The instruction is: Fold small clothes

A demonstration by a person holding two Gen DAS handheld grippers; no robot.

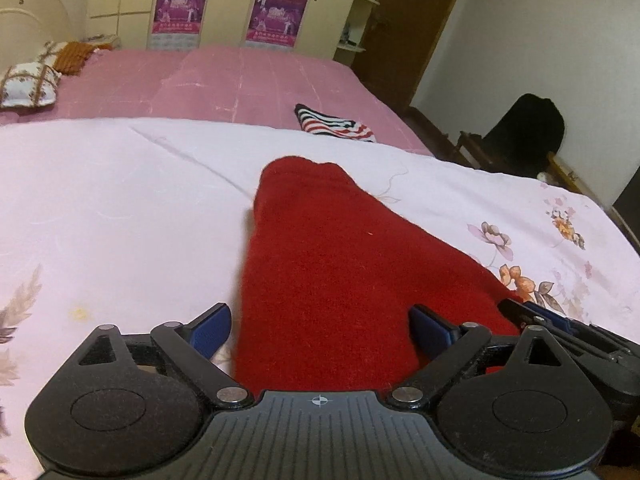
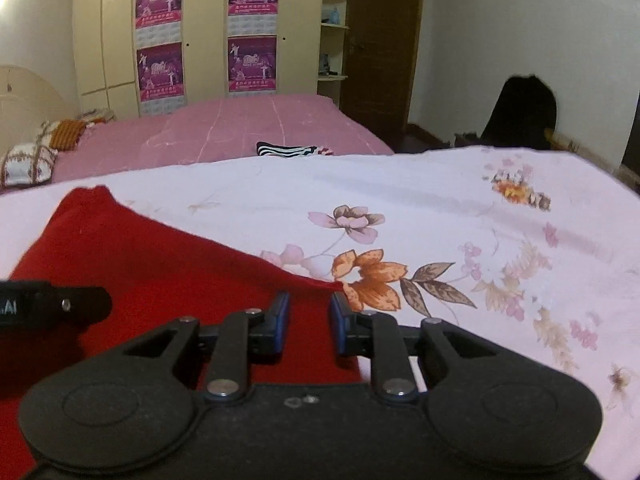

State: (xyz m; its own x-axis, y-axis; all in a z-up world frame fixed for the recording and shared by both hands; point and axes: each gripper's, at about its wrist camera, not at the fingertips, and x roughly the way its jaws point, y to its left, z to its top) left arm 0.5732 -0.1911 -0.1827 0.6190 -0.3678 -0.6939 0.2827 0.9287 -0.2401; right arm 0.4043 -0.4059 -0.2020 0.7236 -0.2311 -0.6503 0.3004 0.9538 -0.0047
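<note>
Red garment (image 1: 340, 260) on the flowered sheet (image 1: 120, 200), narrowed but not finished. Left gripper (image 1: 320, 326) spread wide over it, gripping nothing. Right gripper (image 2: 306, 320) nearly shut astride its near edge, no pinch visible. Striped piece (image 1: 336, 124) beyond looks done.

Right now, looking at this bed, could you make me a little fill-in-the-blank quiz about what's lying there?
The cloth between the claws is ____.
It lies on a pale sheet printed with ____.
Farther back, a ____ patterned garment rests on the pink bedspread.
The left claw stands ____.

Missing words: red; flowers; striped; open
</note>
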